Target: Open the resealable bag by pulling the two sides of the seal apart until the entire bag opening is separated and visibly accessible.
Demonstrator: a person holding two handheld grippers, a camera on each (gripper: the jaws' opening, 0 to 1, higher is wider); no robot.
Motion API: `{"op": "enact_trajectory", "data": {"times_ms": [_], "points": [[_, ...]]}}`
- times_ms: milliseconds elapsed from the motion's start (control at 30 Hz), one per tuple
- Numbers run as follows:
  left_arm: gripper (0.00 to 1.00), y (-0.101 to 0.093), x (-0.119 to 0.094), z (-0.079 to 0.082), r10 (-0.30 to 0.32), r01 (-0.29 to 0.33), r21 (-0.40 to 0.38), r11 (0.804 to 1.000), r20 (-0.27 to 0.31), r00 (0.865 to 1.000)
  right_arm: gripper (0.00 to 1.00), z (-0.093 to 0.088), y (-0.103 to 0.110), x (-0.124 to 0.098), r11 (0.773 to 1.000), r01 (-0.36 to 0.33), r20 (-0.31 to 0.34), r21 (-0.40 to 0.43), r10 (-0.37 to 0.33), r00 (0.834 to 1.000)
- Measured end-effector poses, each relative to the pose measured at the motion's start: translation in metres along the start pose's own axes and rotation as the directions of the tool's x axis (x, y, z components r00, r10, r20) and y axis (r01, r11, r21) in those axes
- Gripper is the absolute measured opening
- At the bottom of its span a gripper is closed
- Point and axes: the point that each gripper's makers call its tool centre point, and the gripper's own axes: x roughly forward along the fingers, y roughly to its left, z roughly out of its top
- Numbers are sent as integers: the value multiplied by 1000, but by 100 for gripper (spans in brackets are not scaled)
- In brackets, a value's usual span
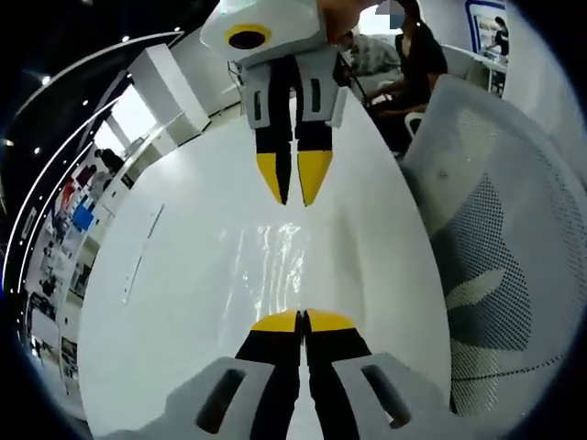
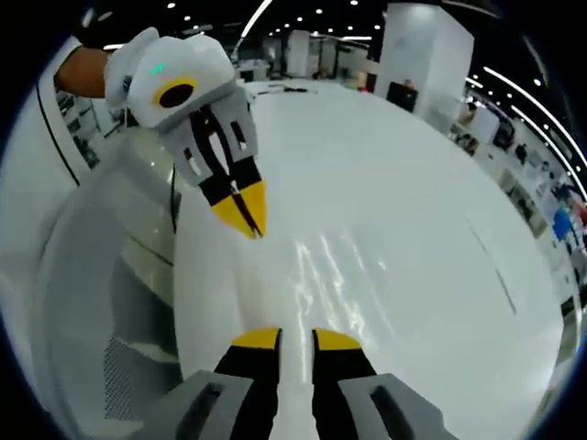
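Observation:
A clear resealable bag [image 1: 275, 266] lies flat on the white table [image 1: 165, 302], showing mostly as glossy wrinkles. In the left gripper view my left gripper [image 1: 301, 319] is shut at the bag's near edge; whether it pinches the film is unclear. The right gripper [image 1: 293, 188] comes down from the top toward the bag's far edge. In the right gripper view my right gripper [image 2: 297, 341] stands open by a narrow gap over the bag [image 2: 321, 266]. The left gripper [image 2: 248, 218], shut, points in from the upper left, just beside the sheen.
A white mesh chair [image 1: 495, 229] stands close against the table's edge, also seen as the chair [image 2: 101, 302] in the right gripper view. A person sits at a desk [image 1: 413, 55] beyond the table. Bare tabletop [image 2: 413, 183] spreads around the bag.

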Motion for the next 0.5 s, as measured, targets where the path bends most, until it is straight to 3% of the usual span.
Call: {"op": "enact_trajectory", "data": {"times_ms": [300,500], "points": [[0,-1,1,0,0,0,3,1000,0,1000,8,1,8,13,999,-50,-17,12,51,999],[0,-4,1,4,-7,7,31,999,20,1000,7,-10,10,20,996,-73,-49,41,75,996]]}}
